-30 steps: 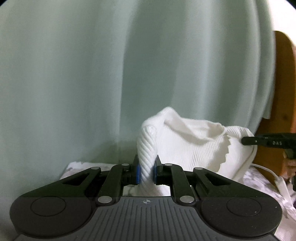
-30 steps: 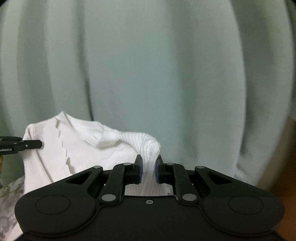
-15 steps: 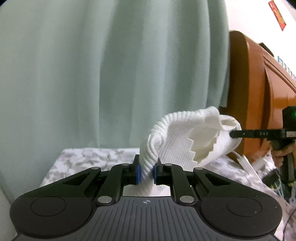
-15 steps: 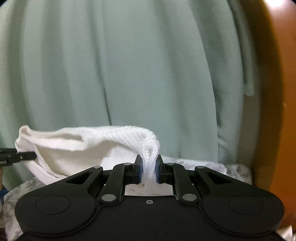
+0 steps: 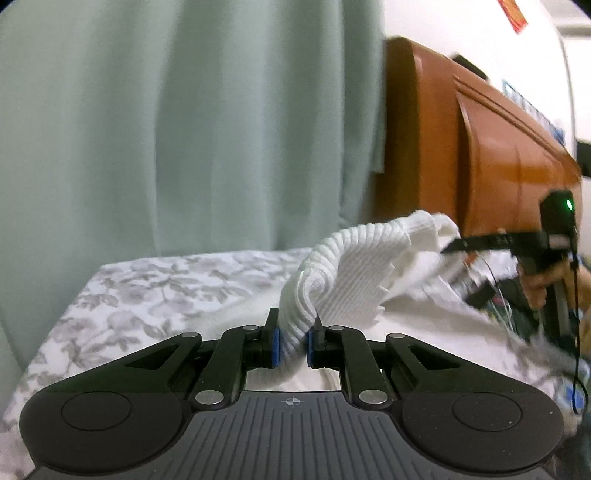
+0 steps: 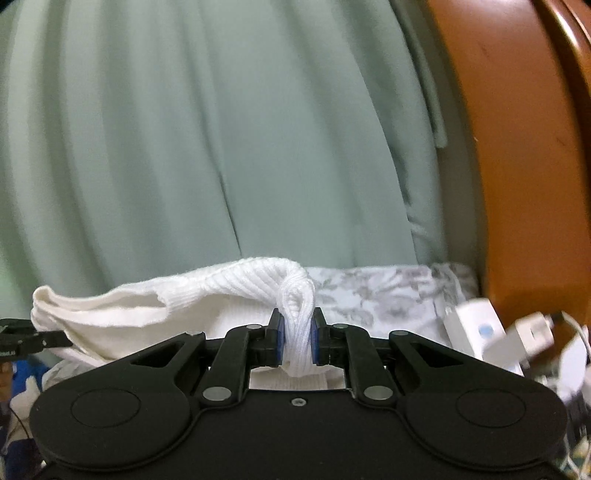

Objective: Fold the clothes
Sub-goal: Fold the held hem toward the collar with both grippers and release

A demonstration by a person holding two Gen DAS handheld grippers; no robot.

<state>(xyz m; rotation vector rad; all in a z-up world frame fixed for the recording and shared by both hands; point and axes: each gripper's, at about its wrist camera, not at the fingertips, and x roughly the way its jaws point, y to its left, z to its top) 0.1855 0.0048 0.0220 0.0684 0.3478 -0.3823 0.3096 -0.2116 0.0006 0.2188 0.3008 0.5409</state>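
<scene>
The left gripper [image 5: 293, 338] has its jaws clamped on a white top [image 5: 354, 280]; the right gripper [image 6: 297, 338] likewise. The top hangs between them above the bed [image 5: 155, 291].

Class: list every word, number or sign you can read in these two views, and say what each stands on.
None can be read.
Red sign on the white wall: blurred.
Stickers along the wooden headboard: too small.
White lettering on the left gripper's finger: illegible.
</scene>
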